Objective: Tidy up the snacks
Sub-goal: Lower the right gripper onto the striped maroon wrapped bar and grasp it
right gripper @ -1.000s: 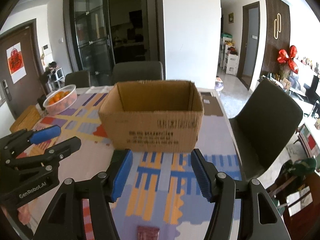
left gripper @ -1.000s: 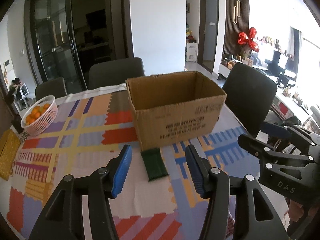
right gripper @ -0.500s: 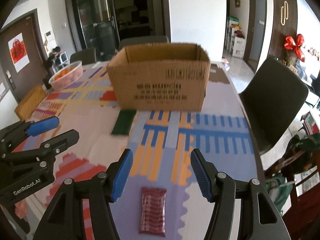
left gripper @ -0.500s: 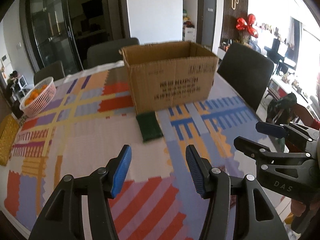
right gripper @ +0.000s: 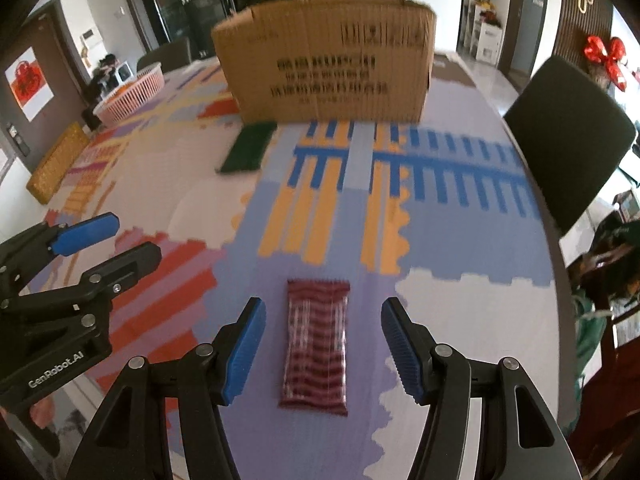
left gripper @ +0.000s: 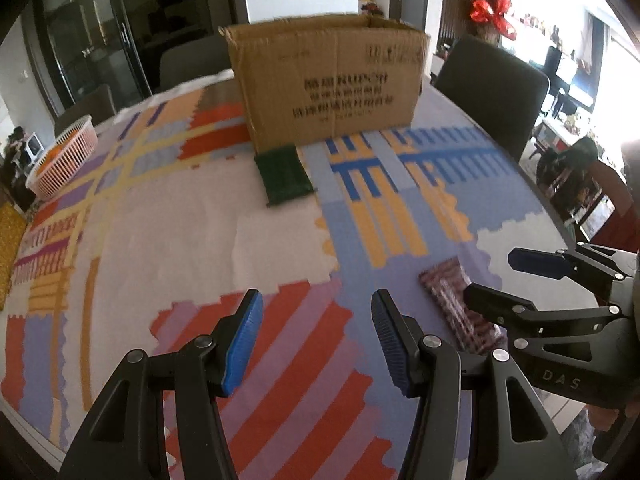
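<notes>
Step in hand, judged from the layout, is the approach to the 1st pickup: the right claw (right gripper: 322,344) is held released above the tabletop (right gripper: 460,240), nothing gripped, w/ the dark red snack pack (right gripper: 316,344) framed between its blue pads but apparently not touched. The left claw (left gripper: 316,340) is likewise released & empty, over bare patterned cloth, well apart from the green snack pack (left gripper: 284,174), which lies just in front of the cardboard box (left gripper: 332,80), poss. touching it. Box contents can't be seen. Next, the right claw prob. needs to be lowered further, kept centred across the red pack's width, then closed on it before it is carried to the box.
</notes>
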{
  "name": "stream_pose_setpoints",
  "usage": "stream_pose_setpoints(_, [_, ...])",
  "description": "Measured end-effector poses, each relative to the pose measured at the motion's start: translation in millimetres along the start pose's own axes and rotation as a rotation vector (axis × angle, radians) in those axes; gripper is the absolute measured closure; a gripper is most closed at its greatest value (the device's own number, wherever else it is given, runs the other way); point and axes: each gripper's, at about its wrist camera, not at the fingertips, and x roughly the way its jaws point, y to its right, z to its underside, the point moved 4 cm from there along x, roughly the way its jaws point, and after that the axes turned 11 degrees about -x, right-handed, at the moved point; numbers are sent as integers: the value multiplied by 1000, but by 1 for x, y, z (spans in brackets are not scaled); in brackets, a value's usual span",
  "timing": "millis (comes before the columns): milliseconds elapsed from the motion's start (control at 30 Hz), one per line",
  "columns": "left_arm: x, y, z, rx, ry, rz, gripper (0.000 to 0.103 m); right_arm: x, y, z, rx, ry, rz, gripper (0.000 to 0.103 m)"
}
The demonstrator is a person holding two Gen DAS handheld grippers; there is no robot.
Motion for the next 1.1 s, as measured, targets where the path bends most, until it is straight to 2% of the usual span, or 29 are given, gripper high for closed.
stream_pose_setpoints(433, [23, 5, 22, 22, -74, -13, 47, 28, -6, 20, 0, -88, -23, 43])
stream_pose_setpoints(533, [26, 5, 23, 20, -81, -13, 47, 31, -7, 21, -4, -95, -17, 49])
stream_pose_setpoints(733, [33, 3, 25, 8, -103, -9, 47, 36, -11, 19, -32, -94, 5, 53])
stream_pose_setpoints(800, [34, 3, 25, 5, -106, -9, 47, 38, -13, 18, -57, -90, 29, 59])
stream_pose_setpoints(900, [35, 3, 24, 2, -107, -7, 47, 38, -16, 17, -84, -84, 54, 61])
stream_pose_setpoints(1100, [33, 2, 20, -9, -98, 4, 47, 36, -14, 14, -71, -71, 34, 65])
